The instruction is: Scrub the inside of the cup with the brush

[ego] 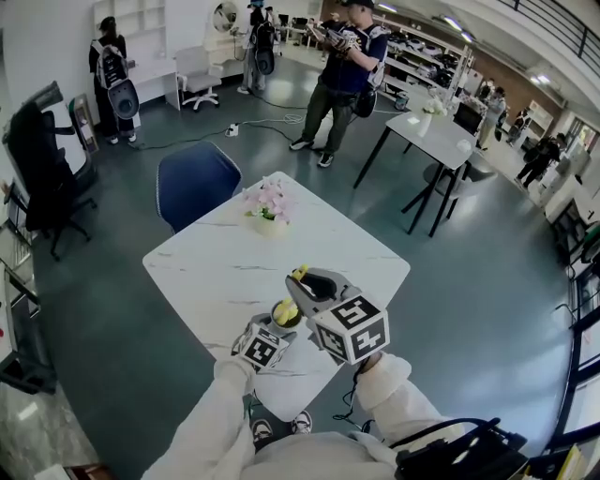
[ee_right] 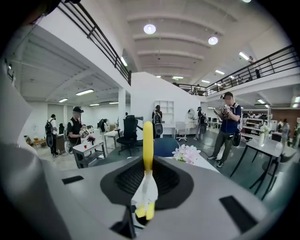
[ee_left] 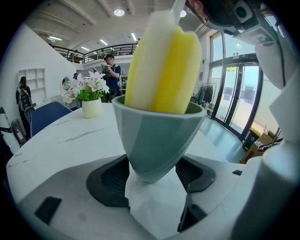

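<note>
A grey-green cup point(ee_left: 157, 140) stands upright in my left gripper point(ee_left: 154, 176), which is shut on its narrow base. In the head view the cup point(ego: 278, 324) is held over the near corner of the white marble table point(ego: 225, 267). The brush's yellow-and-white sponge head point(ee_left: 164, 65) fills the cup and rises above its rim. My right gripper point(ego: 302, 287) is shut on the brush's yellow handle point(ee_right: 147, 140) and hangs just above the cup; its dark body point(ee_left: 229, 14) shows at the top right of the left gripper view.
A small pot of pink flowers point(ego: 269, 208) stands on the far part of the table. A blue chair point(ego: 195, 183) sits behind the table, a second table point(ego: 427, 136) at the back right. Several people stand around the room.
</note>
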A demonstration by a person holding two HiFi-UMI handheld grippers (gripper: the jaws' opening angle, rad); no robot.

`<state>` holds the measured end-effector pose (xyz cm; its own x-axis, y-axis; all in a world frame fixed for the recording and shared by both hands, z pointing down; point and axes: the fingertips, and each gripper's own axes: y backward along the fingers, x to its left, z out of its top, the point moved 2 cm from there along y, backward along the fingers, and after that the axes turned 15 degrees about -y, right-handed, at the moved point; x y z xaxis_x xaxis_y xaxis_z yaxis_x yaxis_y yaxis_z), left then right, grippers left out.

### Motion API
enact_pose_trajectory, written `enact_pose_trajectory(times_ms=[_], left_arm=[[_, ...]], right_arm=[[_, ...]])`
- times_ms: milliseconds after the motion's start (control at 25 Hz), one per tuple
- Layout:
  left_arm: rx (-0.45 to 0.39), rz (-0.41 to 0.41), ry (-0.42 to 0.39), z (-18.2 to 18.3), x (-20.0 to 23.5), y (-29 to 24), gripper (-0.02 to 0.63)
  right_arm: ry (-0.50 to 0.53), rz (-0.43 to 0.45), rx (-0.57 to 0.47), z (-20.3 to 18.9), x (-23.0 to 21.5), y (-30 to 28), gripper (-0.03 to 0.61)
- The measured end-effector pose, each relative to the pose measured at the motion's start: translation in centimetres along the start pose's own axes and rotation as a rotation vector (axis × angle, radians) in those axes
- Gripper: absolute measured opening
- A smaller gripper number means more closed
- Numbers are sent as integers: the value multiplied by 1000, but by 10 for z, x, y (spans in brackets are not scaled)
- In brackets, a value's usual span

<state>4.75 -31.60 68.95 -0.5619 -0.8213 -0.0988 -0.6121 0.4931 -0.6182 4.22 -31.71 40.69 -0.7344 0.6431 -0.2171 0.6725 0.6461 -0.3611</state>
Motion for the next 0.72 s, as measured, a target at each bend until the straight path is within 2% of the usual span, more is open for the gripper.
enact_pose_trajectory(times_ms=[200,360,520,720], left_arm=[[0,-7,-5,4,-4,4,306],[1,-5,-4,3,-5,7,306],[1,-6,-7,2,-6,5,305],[0,-6,-11,1,-2,2,305]], right_arm=[[22,-142,32,-27,-29,-12,106],[-29,-236,78,-55,-52,-20,106],[6,-251,112,-69,-58,-28,107],[-25,-213,157,-67,-54,-30,106]])
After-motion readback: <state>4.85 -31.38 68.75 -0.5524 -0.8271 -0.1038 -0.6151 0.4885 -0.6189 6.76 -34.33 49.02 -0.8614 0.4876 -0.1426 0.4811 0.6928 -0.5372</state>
